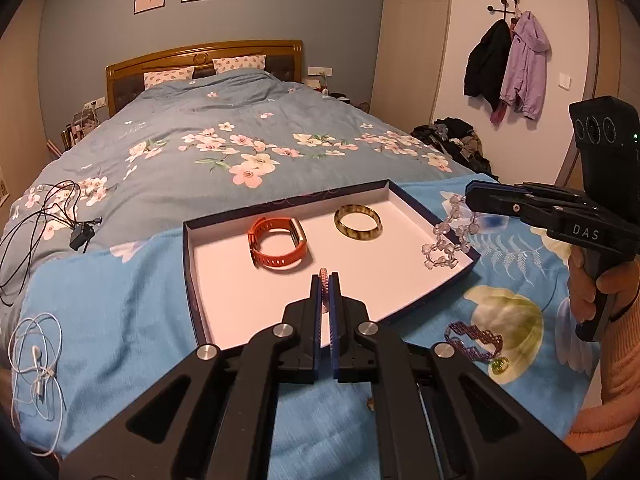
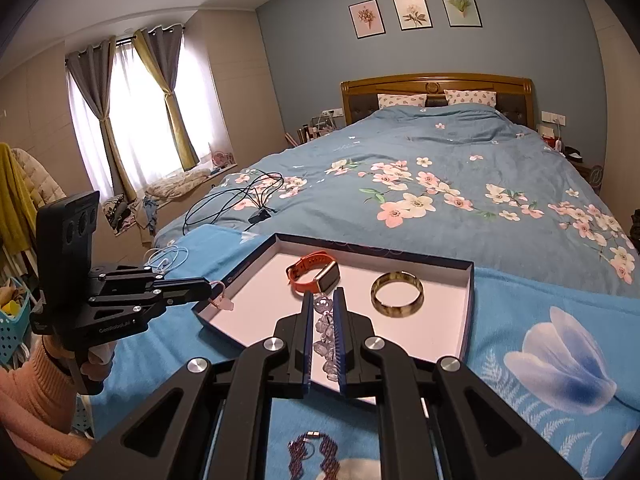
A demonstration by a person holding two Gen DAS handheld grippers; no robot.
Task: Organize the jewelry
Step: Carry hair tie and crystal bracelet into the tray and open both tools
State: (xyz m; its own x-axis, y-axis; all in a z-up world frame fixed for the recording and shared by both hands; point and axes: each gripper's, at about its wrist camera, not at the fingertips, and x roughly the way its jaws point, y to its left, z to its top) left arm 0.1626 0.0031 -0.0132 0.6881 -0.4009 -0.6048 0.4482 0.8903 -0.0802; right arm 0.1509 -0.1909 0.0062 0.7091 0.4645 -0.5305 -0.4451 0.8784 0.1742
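A shallow box tray (image 1: 208, 280) (image 2: 466, 320) with a dark blue rim lies on a light blue cloth on the bed. In it lie an orange watch (image 1: 276, 246) (image 2: 314, 276) and a yellow-green bangle (image 1: 358, 222) (image 2: 396, 294). My left gripper (image 1: 325, 280) (image 2: 210, 290) is shut on a thin pink bracelet (image 1: 324, 288) (image 2: 221, 300) over the tray's near left part. My right gripper (image 2: 324, 300) (image 1: 466, 196) is shut on a clear crystal bead bracelet (image 1: 446, 240) (image 2: 326, 336) that hangs over the tray's right edge. A purple beaded bracelet (image 1: 474, 342) (image 2: 316, 456) lies on the cloth outside the tray.
Black cables (image 1: 44, 216) (image 2: 240, 196) lie on the floral duvet left of the tray. White earphones (image 1: 38, 364) (image 2: 166, 258) lie on the cloth at the left. Clothes are piled at the bed's right side (image 1: 456, 136).
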